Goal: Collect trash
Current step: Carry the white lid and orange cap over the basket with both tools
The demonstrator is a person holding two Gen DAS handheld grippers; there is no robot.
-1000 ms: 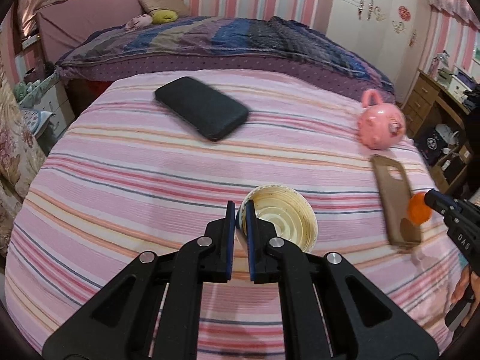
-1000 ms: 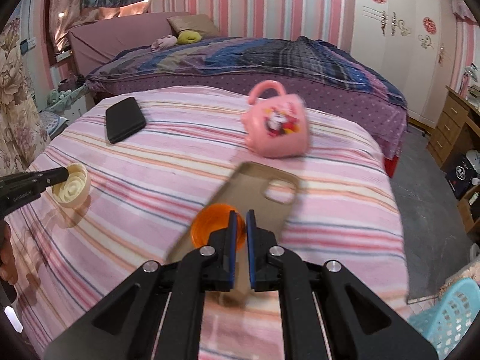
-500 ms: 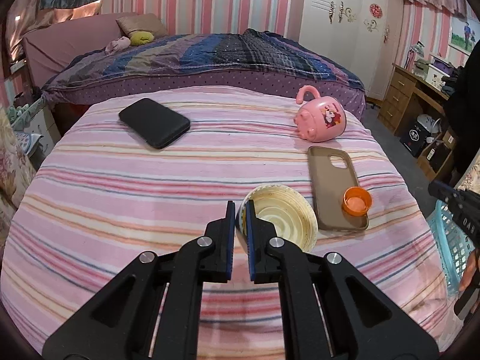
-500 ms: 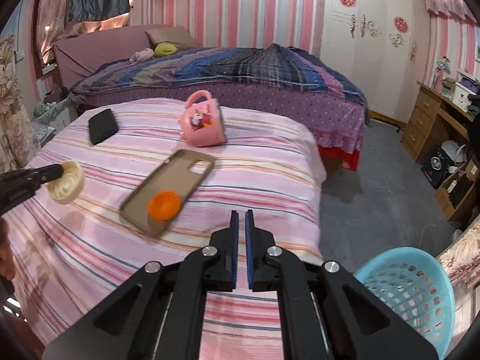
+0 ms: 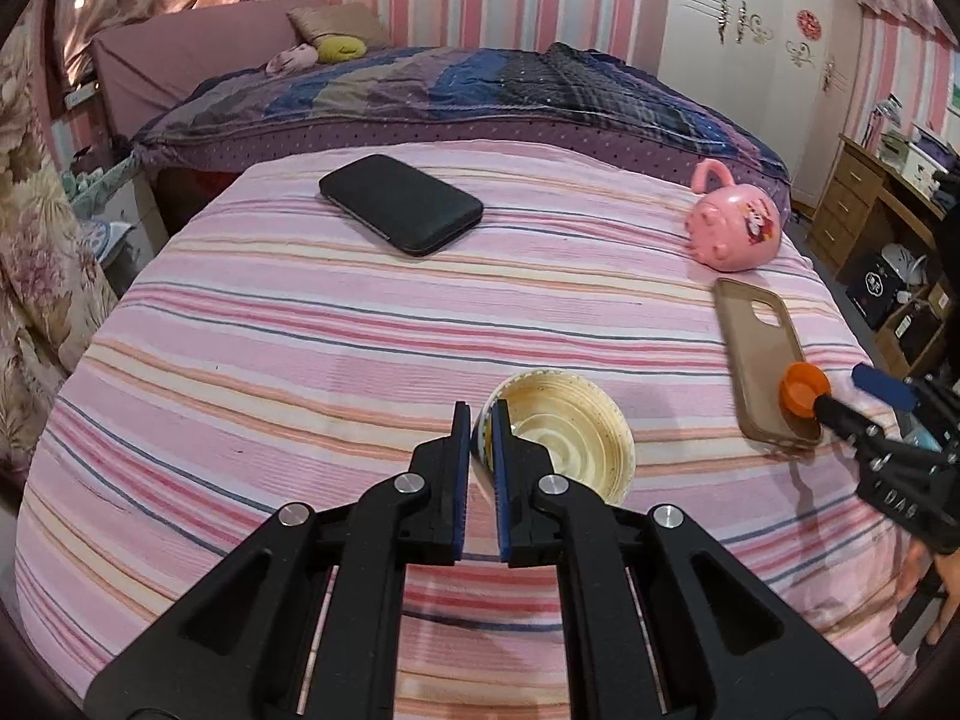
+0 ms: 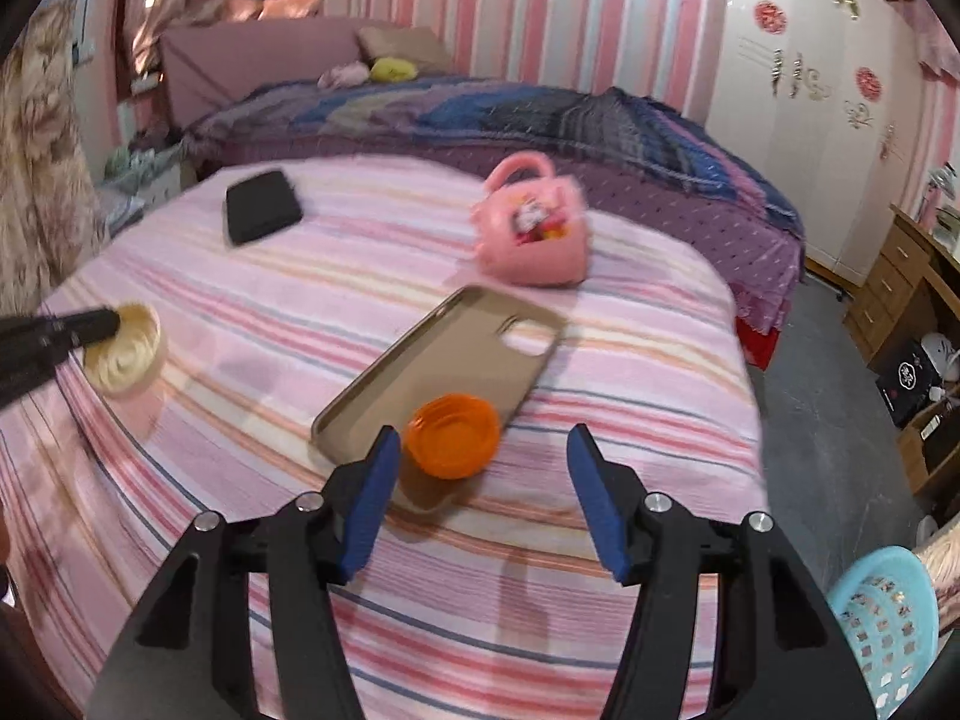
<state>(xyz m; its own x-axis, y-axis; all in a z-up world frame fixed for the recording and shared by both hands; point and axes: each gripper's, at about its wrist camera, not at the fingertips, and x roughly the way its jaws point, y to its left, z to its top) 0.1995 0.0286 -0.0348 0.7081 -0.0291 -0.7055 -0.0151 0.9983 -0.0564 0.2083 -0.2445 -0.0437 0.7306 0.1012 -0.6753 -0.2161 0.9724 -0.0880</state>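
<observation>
The blue basket (image 6: 887, 630) is cut off by the frame's edge; the pink mug (image 6: 531, 237) is motion-blurred.

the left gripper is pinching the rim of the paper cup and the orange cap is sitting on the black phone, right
Not quite. The orange cap sits on the tan phone case, not on the black phone, which lies apart at the far side of the bed; the right wrist view shows it. The rest holds: the left gripper is pinching the rim of the paper cup.

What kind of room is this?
Most likely a bedroom: a big bed with pillows at its head, a white wardrobe and a wooden desk along the wall.
</observation>
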